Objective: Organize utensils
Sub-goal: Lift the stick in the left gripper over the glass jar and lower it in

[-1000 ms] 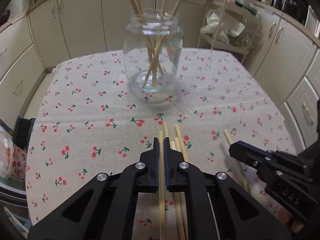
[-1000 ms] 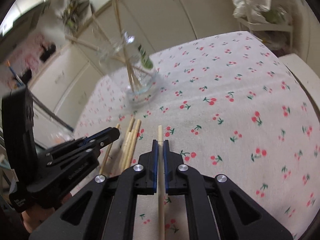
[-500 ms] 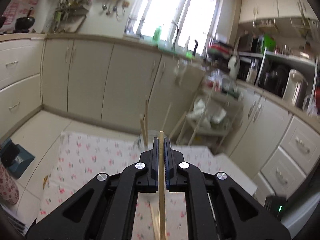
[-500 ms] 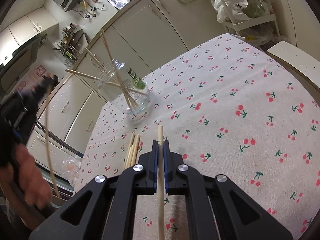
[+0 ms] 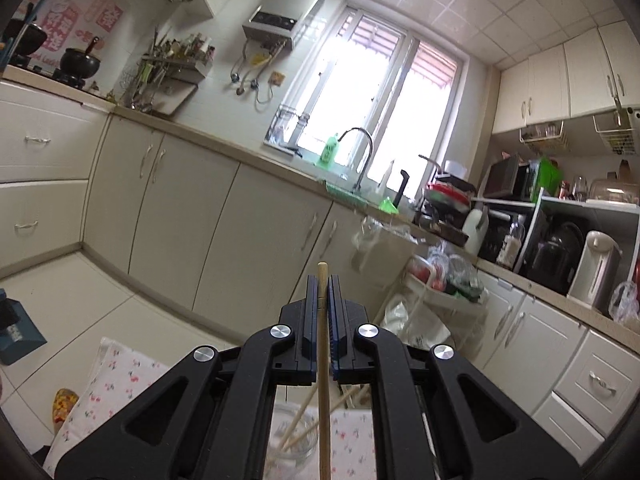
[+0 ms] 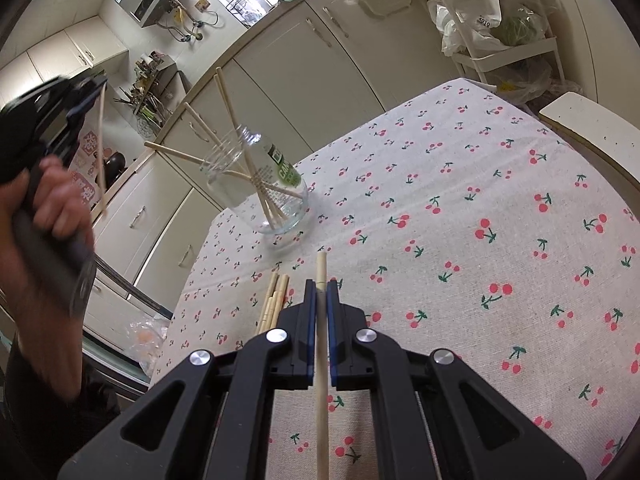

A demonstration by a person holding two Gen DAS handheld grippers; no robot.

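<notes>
My left gripper (image 5: 320,286) is shut on a wooden chopstick (image 5: 323,380) and points up at the kitchen wall; the chopstick hangs down over the glass jar (image 5: 290,436) below it. In the right wrist view the left gripper (image 6: 94,84) is raised high at the left, its chopstick (image 6: 102,152) near upright. My right gripper (image 6: 319,292) is shut on another chopstick (image 6: 321,360) low over the cherry tablecloth (image 6: 460,240). The jar (image 6: 260,188) holds several chopsticks. A few loose chopsticks (image 6: 274,300) lie left of my right gripper.
Cabinets (image 5: 200,220) and a counter with sink (image 5: 352,184) run behind the table. A white rack with bags (image 6: 500,28) stands past the table's far corner. A white chair back (image 6: 592,128) sits at the table's right edge.
My left gripper lifted its chopstick off the table and tilted upward, rising above the jar. My right gripper stayed low over the cloth, still holding its chopstick.
</notes>
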